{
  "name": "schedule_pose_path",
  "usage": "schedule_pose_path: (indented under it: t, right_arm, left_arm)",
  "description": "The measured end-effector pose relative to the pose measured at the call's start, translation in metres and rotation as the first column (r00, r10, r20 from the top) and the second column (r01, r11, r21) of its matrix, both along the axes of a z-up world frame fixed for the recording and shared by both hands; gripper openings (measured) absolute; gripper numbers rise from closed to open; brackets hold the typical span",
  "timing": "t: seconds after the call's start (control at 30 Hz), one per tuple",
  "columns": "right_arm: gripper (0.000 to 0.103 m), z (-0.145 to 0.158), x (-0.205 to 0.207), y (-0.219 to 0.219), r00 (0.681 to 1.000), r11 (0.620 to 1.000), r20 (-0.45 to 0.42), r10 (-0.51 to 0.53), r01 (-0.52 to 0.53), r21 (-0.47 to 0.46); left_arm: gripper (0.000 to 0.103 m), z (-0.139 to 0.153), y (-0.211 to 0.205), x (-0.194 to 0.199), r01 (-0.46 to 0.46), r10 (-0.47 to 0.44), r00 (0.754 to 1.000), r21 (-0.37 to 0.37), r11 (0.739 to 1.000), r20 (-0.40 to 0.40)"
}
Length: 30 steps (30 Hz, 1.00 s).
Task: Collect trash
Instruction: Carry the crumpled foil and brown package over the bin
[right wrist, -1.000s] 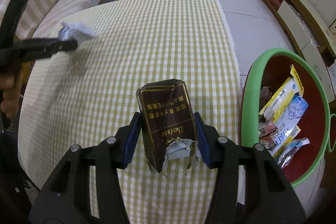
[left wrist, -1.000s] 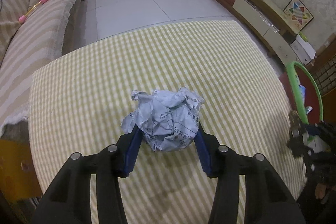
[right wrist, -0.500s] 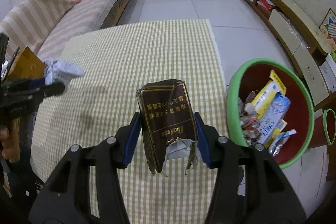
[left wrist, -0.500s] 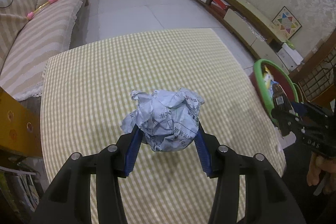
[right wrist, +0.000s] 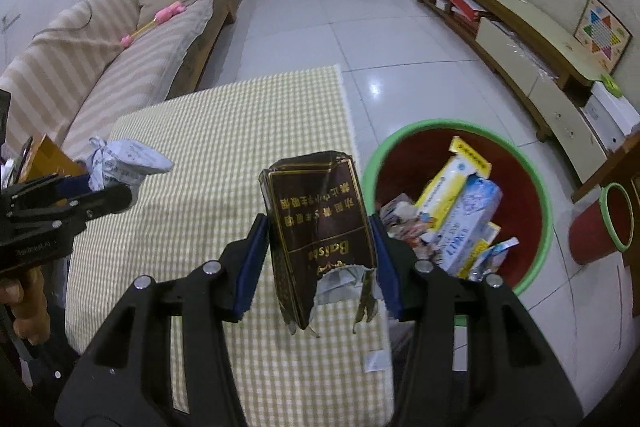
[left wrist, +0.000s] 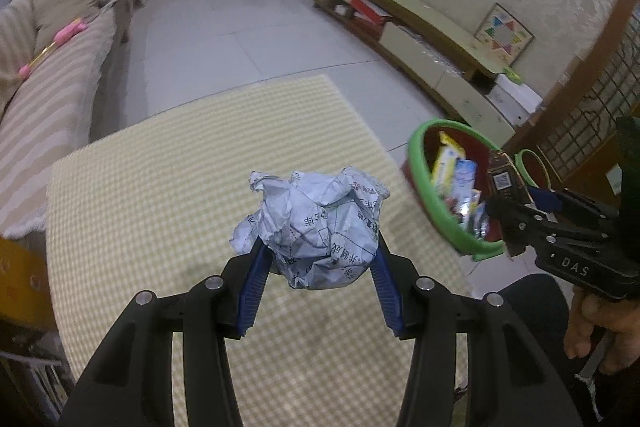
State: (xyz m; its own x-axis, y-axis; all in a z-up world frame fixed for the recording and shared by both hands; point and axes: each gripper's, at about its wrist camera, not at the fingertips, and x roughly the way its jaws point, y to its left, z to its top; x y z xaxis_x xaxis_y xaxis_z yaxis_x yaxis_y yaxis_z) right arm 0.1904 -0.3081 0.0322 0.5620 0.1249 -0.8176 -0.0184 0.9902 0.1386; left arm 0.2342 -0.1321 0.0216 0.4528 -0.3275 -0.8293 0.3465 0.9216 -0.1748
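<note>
My left gripper [left wrist: 318, 259] is shut on a crumpled ball of printed paper [left wrist: 316, 223], held in the air above the yellow checked tablecloth [left wrist: 180, 195]. My right gripper [right wrist: 320, 247] is shut on a torn dark brown carton with gold lettering [right wrist: 320, 223], near the table's right edge. To the right of the table on the floor stands a red bin with a green rim [right wrist: 538, 183], holding several wrappers and boxes. The right gripper [left wrist: 516, 211] with its carton shows at the right of the left wrist view, in front of the bin [left wrist: 420, 167]. The left gripper [right wrist: 112, 195] with its paper ball [right wrist: 124, 167] shows at the left of the right wrist view.
A striped sofa [right wrist: 100, 67] runs along the left with a pink toy [right wrist: 156, 21] on it. A low TV cabinet [right wrist: 520, 39] lines the right wall. A smaller red, green-rimmed container [right wrist: 608, 223] stands beyond the bin. White tiled floor [right wrist: 320, 11] lies past the table.
Both grippers have risen and drawn back from the table, each keeping its load. More of the room and the whole bin has come into view, and the right gripper sits nearer the bin.
</note>
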Motion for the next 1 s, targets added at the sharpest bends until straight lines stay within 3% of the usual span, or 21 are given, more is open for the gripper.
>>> schedule_pose_path:
  t: [0.33,0.67,1.0]
  right_arm:
    - [0.049,0.003,-0.002,-0.058,0.995,0.995,0.013,-0.100,0.100,0.020]
    - [0.049,-0.005,0.000,-0.123,0.978,0.977,0.002,-0.209,0.209,0.031]
    - [0.049,-0.020,0.007,-0.152,0.968,0.967,-0.020,-0.249,0.250,0.044]
  left_arm:
    - [0.046,0.016,-0.072,0.017,0.105,-0.105,0.994,-0.005,0.994,0.023]
    - [0.046,0.005,-0.145,0.028,0.198,-0.198,0.980,-0.020,0.980,-0.001]
    - [0.046,-0.011,-0.186,0.039,0.236,-0.237,0.971,-0.027,0.971,-0.027]
